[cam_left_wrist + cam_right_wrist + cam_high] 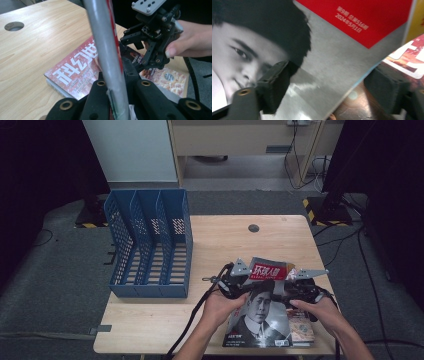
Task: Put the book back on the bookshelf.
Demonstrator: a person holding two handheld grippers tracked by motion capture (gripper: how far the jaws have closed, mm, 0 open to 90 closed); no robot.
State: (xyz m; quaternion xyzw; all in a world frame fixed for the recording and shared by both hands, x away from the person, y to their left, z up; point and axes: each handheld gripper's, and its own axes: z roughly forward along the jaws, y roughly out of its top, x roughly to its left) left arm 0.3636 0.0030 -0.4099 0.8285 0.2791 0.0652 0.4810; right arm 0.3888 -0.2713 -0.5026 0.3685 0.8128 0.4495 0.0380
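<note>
While the left gripper (239,279) clamps the top edge of the magazine (260,312), lifting it tilted off the stack (75,72) on the table (220,240), the right gripper (296,282) straddles its other edge, jaws apart.

Two black grippers, the left gripper (235,282) and the right gripper (300,287), are each topped by a grey three-cornered plate. Brass-ringed holes are seen in the black jaws. A black cable (197,307) is trailed from the left one. Bare forearms are seen.

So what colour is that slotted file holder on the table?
Blue; the file holder shows best in the high view.
</note>
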